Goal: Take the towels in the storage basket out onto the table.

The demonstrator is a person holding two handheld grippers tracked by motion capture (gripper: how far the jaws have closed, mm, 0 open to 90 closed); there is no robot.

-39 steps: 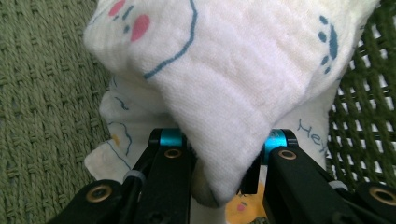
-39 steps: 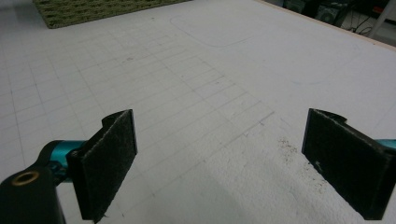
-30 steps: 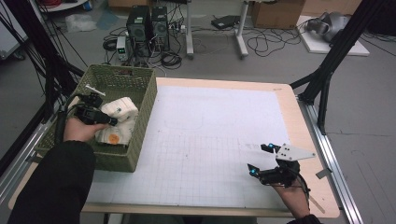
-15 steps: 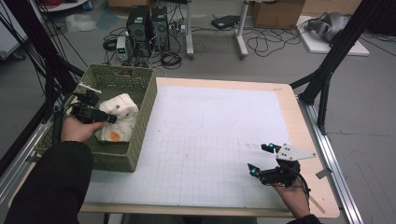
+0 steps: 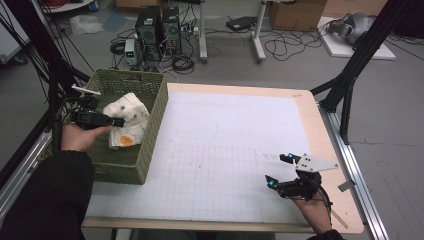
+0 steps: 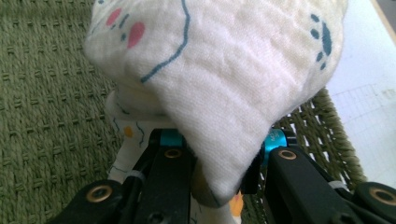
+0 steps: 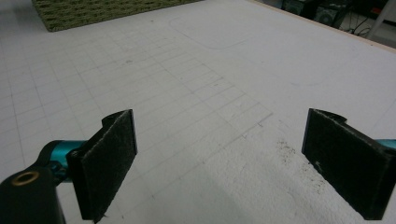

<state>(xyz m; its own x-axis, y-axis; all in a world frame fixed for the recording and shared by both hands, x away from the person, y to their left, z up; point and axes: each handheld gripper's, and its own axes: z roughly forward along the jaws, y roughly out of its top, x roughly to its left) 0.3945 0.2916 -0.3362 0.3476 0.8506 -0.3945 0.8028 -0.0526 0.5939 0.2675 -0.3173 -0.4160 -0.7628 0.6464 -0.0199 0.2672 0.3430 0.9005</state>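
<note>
A white cloth (image 5: pixel 131 112) printed with blue lines, paw marks and orange spots lies bunched in the green woven basket (image 5: pixel 155 125) at the table's left. My left gripper (image 5: pixel 117 121) reaches into the basket from the left and is shut on a fold of it. In the left gripper view the cloth (image 6: pixel 224 79) bulges up between the two black jaws of that gripper (image 6: pixel 219 154), above the basket's weave (image 6: pixel 46 116). My right gripper (image 5: pixel 278 170) rests low over the white gridded mat (image 5: pixel 225 140) at the near right. It (image 7: pixel 224 158) is open, with nothing between its pads (image 7: pixel 112 158).
The basket's side (image 7: pixel 102 9) stands far off in the right gripper view. The wooden table edge (image 5: pixel 320 125) borders the mat on the right. Computer towers (image 5: pixel 155 27), cables and black frame legs (image 5: pixel 350 75) stand on the floor beyond the table.
The left hand has shifted slightly inside the basket with the cloth in its jaws, and the cloth's folds have moved a little. The right gripper has kept still.
</note>
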